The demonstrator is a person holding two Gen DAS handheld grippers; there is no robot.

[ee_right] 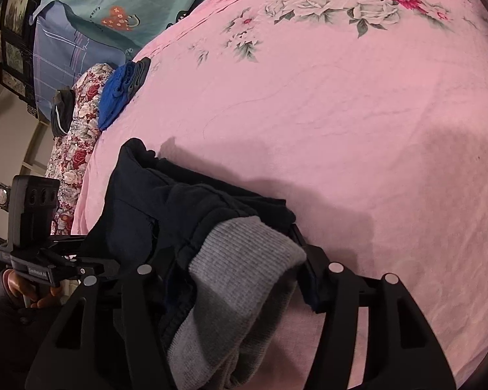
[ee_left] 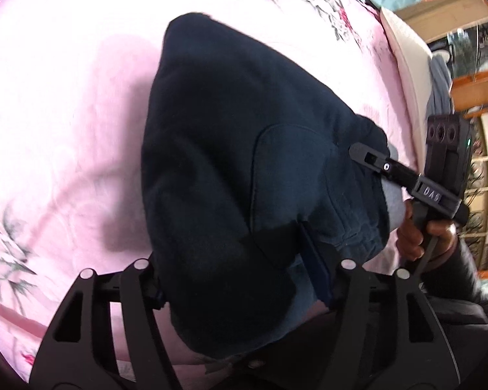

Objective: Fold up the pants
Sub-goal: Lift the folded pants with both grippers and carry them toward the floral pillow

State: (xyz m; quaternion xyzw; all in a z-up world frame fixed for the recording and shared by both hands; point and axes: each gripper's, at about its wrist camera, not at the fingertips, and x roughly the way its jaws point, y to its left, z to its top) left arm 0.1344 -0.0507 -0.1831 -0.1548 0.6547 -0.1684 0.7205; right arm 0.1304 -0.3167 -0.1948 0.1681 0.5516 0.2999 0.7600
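Note:
Dark navy pants (ee_left: 231, 130) lie in a folded bundle on the pink floral bedsheet (ee_left: 65, 113). Their near end fills the gap of my left gripper (ee_left: 231, 260). One blue pad (ee_left: 312, 260) presses the cloth; the other finger is hidden under it. In the right wrist view the pants (ee_right: 166, 201) show a grey ribbed band (ee_right: 240, 269), which sits between the fingers of my right gripper (ee_right: 234, 253), with the right-hand finger (ee_right: 304, 260) against it. Each gripper shows in the other's view, held by a hand: the right gripper (ee_left: 374, 162) and the left gripper (ee_right: 88, 268).
A blue cloth (ee_right: 117, 94) and a dark garment (ee_right: 61, 110) lie by a red floral quilt (ee_right: 78, 149) at the bed's left edge. Teal and blue bedding (ee_right: 120, 6) lies beyond. The sheet (ee_right: 341, 113) stretches far ahead. Shelving (ee_left: 478, 91) stands past the bed's edge.

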